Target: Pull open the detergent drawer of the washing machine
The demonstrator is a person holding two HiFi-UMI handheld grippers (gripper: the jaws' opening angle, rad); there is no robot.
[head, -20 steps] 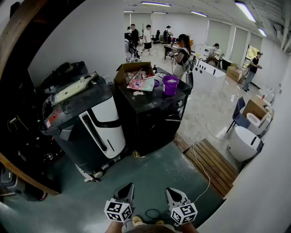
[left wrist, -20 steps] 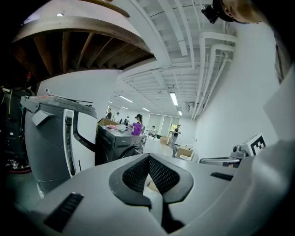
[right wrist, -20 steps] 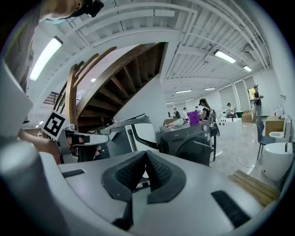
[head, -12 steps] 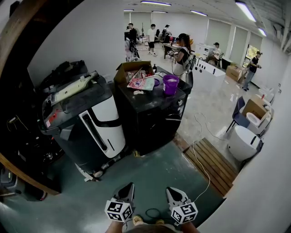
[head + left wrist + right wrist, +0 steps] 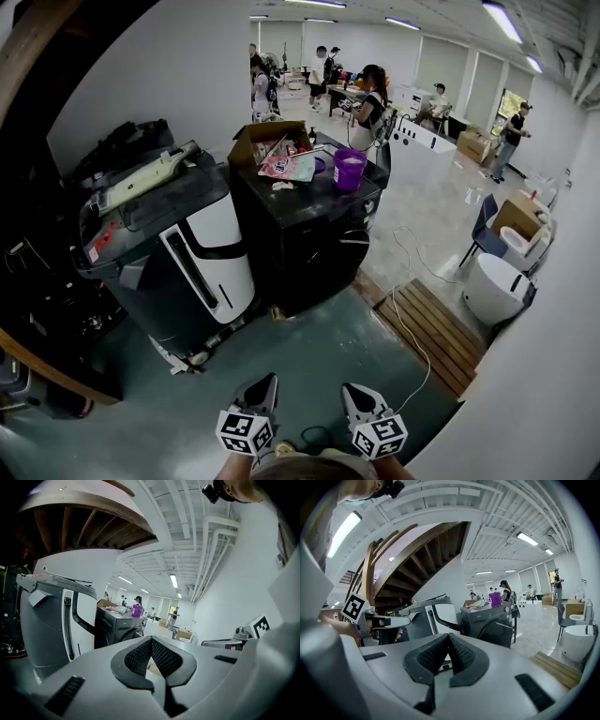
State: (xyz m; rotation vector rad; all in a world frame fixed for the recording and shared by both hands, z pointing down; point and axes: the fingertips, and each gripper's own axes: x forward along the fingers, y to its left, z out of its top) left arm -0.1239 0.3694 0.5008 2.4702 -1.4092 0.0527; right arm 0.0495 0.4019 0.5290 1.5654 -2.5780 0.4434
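Both closed and empty, the left hand-held gripper and right hand-held gripper hang bottom centre; the black washing machine stands mid-frame, well apart (drawer unseen), so we risk approaching the grey machine.

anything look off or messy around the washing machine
Yes: the black front-loading washing machine has clutter on top, an open cardboard box and a purple plastic bucket; a white cable trails loose over the floor.
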